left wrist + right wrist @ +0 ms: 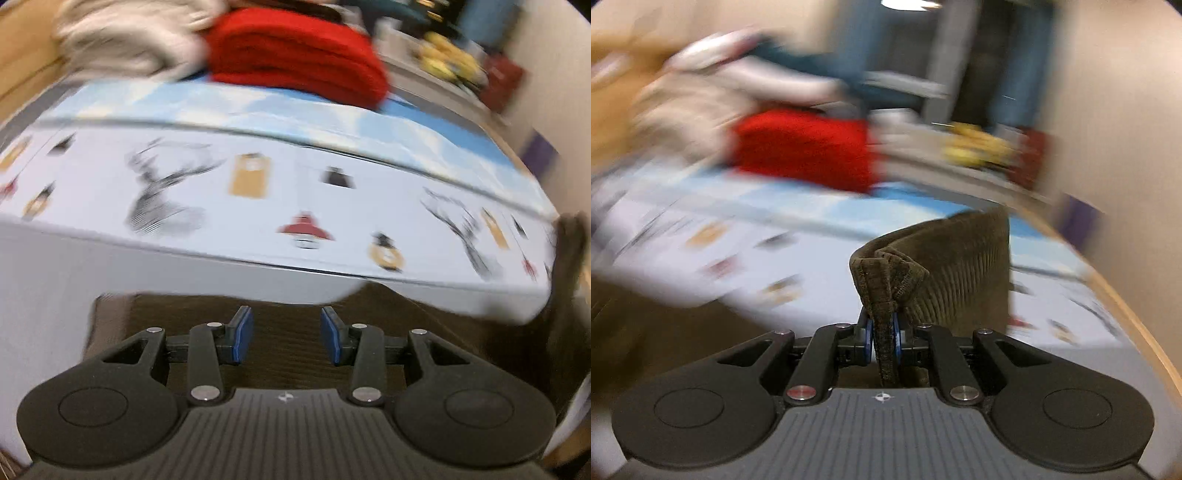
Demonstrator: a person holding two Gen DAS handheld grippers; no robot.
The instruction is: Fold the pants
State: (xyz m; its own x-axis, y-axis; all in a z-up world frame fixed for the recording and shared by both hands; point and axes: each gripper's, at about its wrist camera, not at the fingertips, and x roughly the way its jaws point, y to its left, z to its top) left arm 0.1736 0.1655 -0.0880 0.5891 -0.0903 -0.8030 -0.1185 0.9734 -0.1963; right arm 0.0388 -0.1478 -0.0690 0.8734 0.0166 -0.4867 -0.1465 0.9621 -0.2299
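Printed bedsheet [258, 206] — red blanket [295, 62] piled behind.

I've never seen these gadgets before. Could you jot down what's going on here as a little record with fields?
Surface: bed with printed sheet
Right gripper: shut on brown corduroy pants, a bunched edge pinched between the pads
Left gripper: open, nothing between the pads
Behind: folded red cloth beside a pale heap of cloth
Picture quality: blurred
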